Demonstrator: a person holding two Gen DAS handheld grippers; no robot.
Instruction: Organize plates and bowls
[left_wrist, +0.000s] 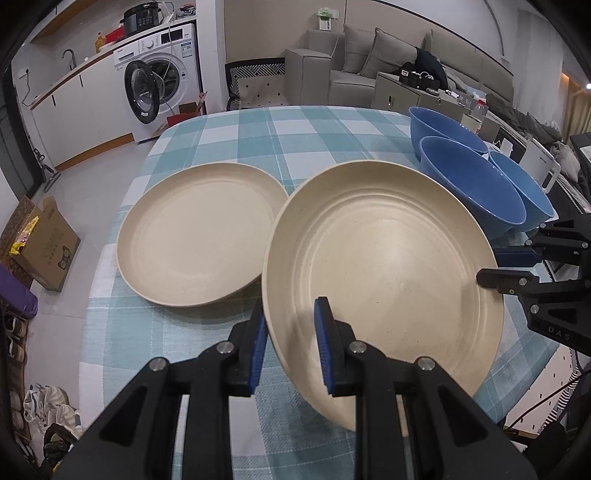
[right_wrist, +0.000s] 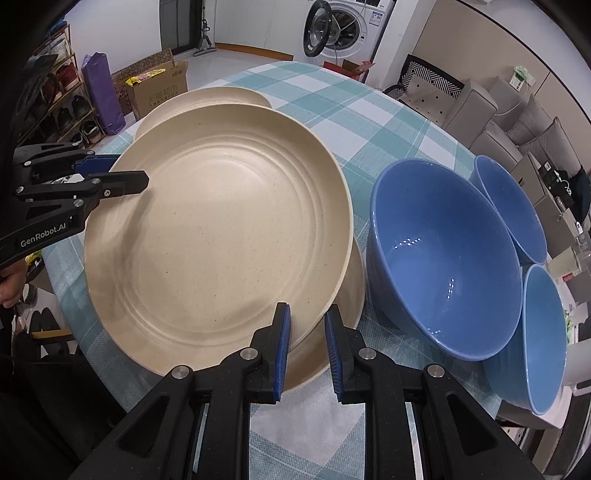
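A: Where is the plate (left_wrist: 384, 280)?

B: Centre of both views, tilted, clear of the table (left_wrist: 221, 136). The left gripper (left_wrist: 291, 350) clamps its near rim; the right gripper (right_wrist: 306, 354) clamps the opposite rim, both jaws closed on it.

A: What does the next move depend on?

B: Probably the second plate (left_wrist: 195, 236), lying flat at left centre of the left view, its rim just under the held one. Three blue bowls (right_wrist: 443, 273) sit right. A washing machine (left_wrist: 162, 77) and sofa (left_wrist: 354, 62) stand behind.

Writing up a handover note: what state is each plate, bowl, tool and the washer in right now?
Held round beige plate: lifted, tilted, gripped at opposite rims.
Other beige plate: flat on the checked tablecloth.
Three blue bowls: upright, empty, clustered.
Left tool: shut on rim.
Right tool: shut on rim.
White washing machine: door open.
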